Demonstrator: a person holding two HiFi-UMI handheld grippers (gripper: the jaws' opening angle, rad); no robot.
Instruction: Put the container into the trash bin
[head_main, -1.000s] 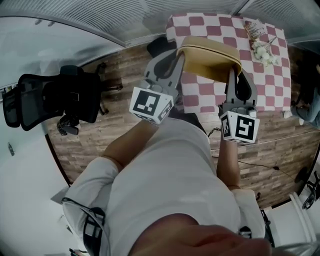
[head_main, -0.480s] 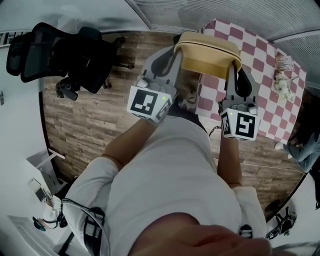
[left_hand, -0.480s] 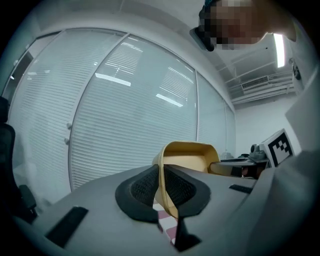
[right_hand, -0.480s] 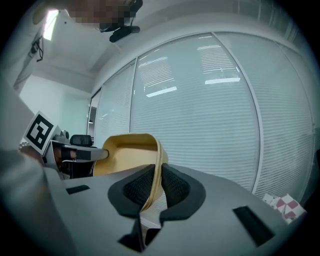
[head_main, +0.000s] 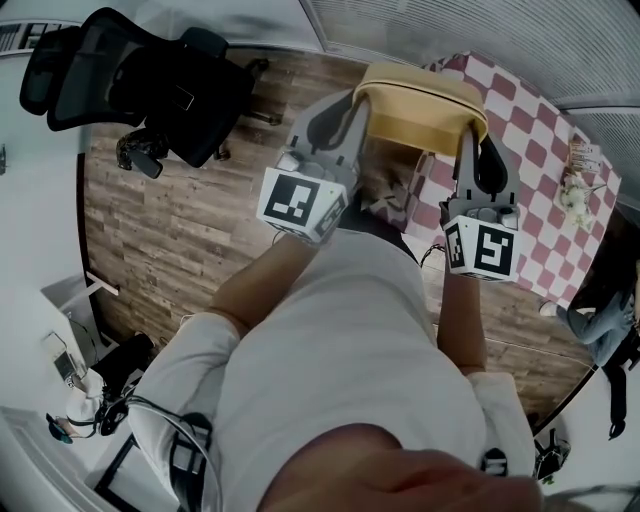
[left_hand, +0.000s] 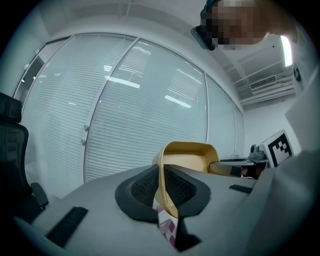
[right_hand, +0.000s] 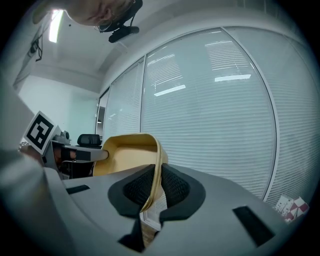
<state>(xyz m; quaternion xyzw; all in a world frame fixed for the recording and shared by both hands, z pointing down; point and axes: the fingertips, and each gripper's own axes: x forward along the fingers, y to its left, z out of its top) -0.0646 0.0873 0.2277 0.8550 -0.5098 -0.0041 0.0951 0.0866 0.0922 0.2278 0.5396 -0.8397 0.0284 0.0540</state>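
A tan, shallow container (head_main: 420, 110) hangs in the air in front of the person, held level between both grippers. My left gripper (head_main: 355, 105) is shut on the container's left rim (left_hand: 165, 192), its black pads pressed on either side of the thin wall. On the opposite side my right gripper (head_main: 470, 140) is shut on the right rim (right_hand: 152, 187) in the same way. In each gripper view the container's tan inside (left_hand: 192, 157) (right_hand: 125, 155) shows beyond the jaws. No trash bin is in view.
A table with a red-and-white checked cloth (head_main: 530, 150) stands at the right, with a small white bouquet (head_main: 578, 192) on it. A black office chair (head_main: 150, 85) stands at the upper left on the wood floor (head_main: 180, 230). Glass walls with blinds (left_hand: 125, 110) lie ahead.
The person has turned to the left with the container held in both grippers. The checked table has slid toward the right of the head view and the black chair toward the middle.
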